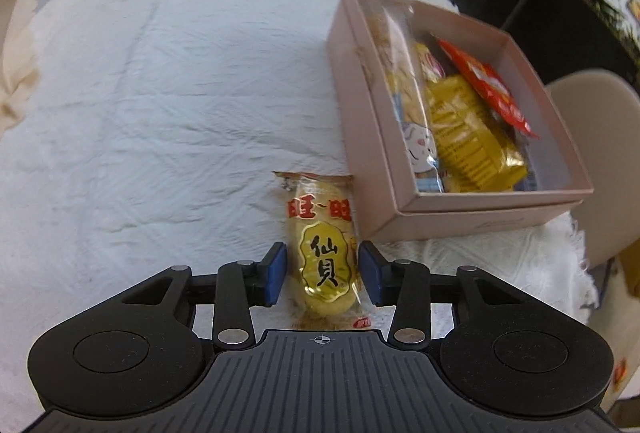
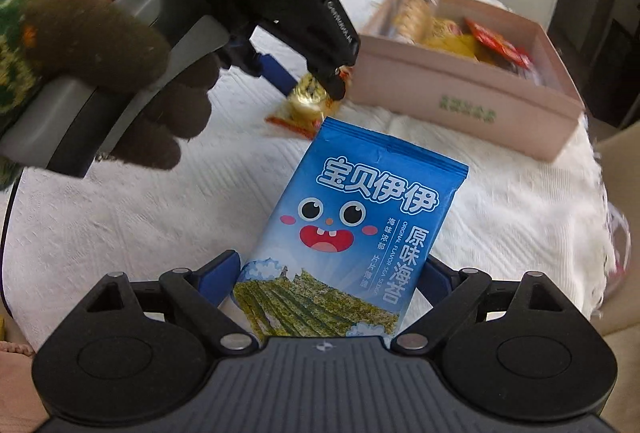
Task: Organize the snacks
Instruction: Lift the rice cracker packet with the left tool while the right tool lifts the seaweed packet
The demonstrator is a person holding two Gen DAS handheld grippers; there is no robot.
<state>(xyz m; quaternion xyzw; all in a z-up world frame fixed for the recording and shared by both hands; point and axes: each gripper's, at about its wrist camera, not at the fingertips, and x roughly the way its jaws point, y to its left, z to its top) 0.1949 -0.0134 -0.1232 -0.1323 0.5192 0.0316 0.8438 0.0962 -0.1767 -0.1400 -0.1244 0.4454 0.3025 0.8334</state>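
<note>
Closest to the lens in the left wrist view was the left gripper, its blue pads sitting on either side of a rice cracker packet. The pads looked right up against the wrapper with maybe a sliver of gap, so I couldn't honestly tell if they were pinching it or just framing it. The cracker lay on the white cloth, its far end just beside the near corner of the pink box.

Over in the right wrist view, the right gripper had a blue seaweed pack clamped between its fingers; the pack stuck out forward and tilted up, pointing toward the box. The far finger was mostly hidden behind the pack.

The same view showed the left gripper from outside, angled steeply down at the cloth with its tips around the cracker, just short of the box's near wall. A hand in a fuzzy brown glove was wrapped around its grey handle, fingers curled under it.

Inside the box sat a few snacks already: a long clear pack against the left wall, a yellow pack in the middle, and a red pack leaning toward the far side.
</note>
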